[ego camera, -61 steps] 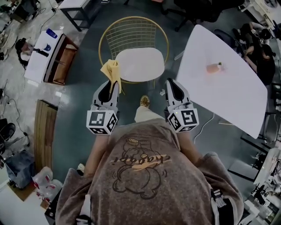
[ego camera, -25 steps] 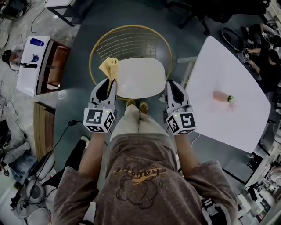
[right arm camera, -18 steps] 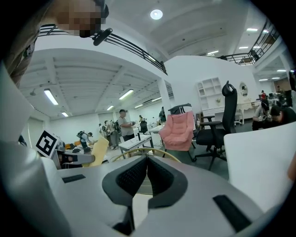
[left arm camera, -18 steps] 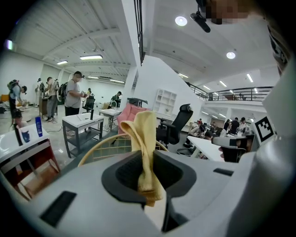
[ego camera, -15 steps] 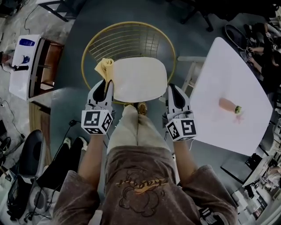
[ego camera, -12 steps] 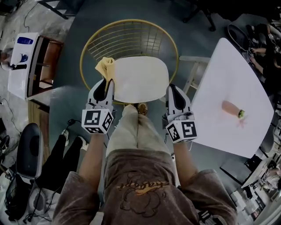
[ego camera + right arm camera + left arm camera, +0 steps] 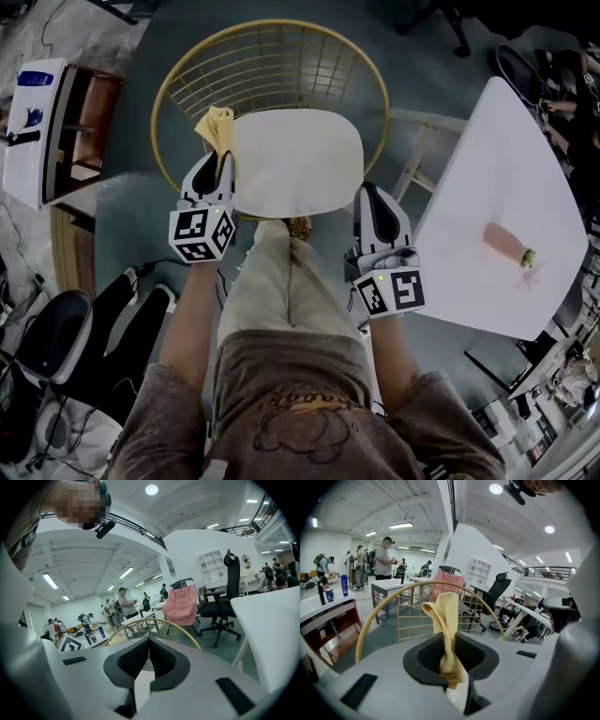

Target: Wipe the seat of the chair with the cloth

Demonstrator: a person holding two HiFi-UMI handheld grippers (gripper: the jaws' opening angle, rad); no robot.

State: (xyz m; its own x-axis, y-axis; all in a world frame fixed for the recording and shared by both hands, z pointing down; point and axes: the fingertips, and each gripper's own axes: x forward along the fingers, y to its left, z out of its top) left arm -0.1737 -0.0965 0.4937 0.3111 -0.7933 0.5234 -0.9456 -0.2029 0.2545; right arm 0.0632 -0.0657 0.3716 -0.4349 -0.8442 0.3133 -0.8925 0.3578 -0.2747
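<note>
The chair has a white seat (image 7: 298, 161) and a gold wire back (image 7: 272, 66). A yellow cloth (image 7: 216, 127) hangs over the seat's left edge, with my left gripper (image 7: 223, 157) shut on it. In the left gripper view the cloth (image 7: 446, 620) stands up bunched between the pressed jaws of the left gripper (image 7: 449, 637), in front of the gold back (image 7: 393, 597). My right gripper (image 7: 366, 194) is shut with nothing in it, just off the seat's near right corner. The right gripper (image 7: 149, 642) points over the chair's gold rim (image 7: 159, 621).
A white table (image 7: 487, 187) stands to the right with a pinkish object (image 7: 507, 242) on it. On the left is a white and brown shelf unit (image 7: 52, 122). A dark office chair (image 7: 56, 337) is at the lower left. The person's shoe (image 7: 299, 226) is under the seat's front edge.
The chair has come nearer in the head view. My left gripper has moved forward with the cloth, up along the seat's left edge. The right gripper stays by the near right corner.
</note>
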